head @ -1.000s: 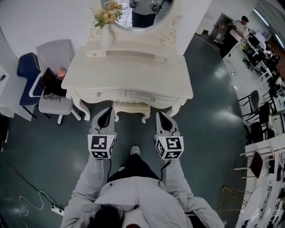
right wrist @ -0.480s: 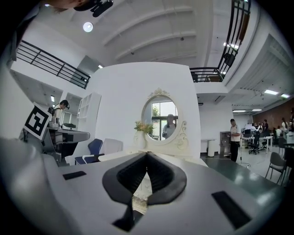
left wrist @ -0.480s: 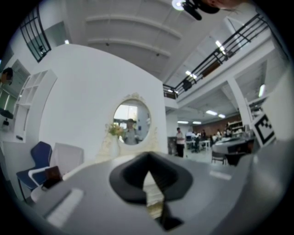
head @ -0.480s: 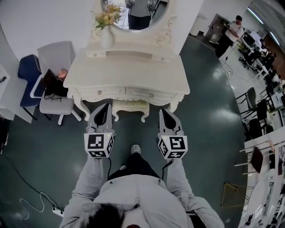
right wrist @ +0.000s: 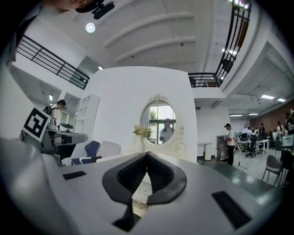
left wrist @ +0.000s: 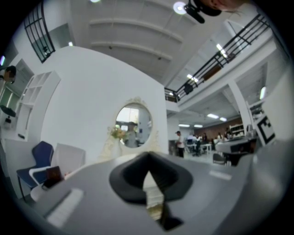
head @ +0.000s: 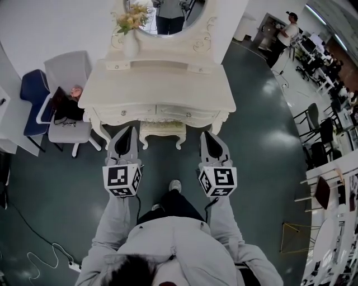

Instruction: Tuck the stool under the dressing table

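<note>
The stool [head: 163, 129] sits at the upper middle of the head view, pushed in between the front legs of the dressing table [head: 158, 113]. Only its front strip of seat and two short curved legs show below the drawer front, so the tucking looks as good as done.

Both tools are free of it. The left hand-held gripper [head: 129, 130] has its jaws pressed together on nothing, just left of the stool and apart from it. The right hand-held gripper [head: 205, 134] is likewise pinched shut and empty, just right of it. Each gripper view shows ribbed black pads meeting at the tip [left wrist: 148, 159] [right wrist: 147, 157], with only cream furniture beyond.

The stool looks like a stiff painted wooden frame with a padded cream seat, a carved apron and slim cabriole legs. My guess is that it is moderately light and would slide easily on the glossy dark green floor [head: 263, 139]. If it needs a last nudge, the firm seat rail at the two front corners is the place to push or grip. The cushion would give, and the thin legs could take a knock or tip the stool. The paint may mark under hard pads.

The dressing table matches it: an ivory counter [head: 168, 84] with scalloped edges, two small-knobbed drawers, and an oval mirror [head: 170, 14] in a scrolled frame. A pale vase of flowers [head: 130, 34] stands at its upper left.
</note>
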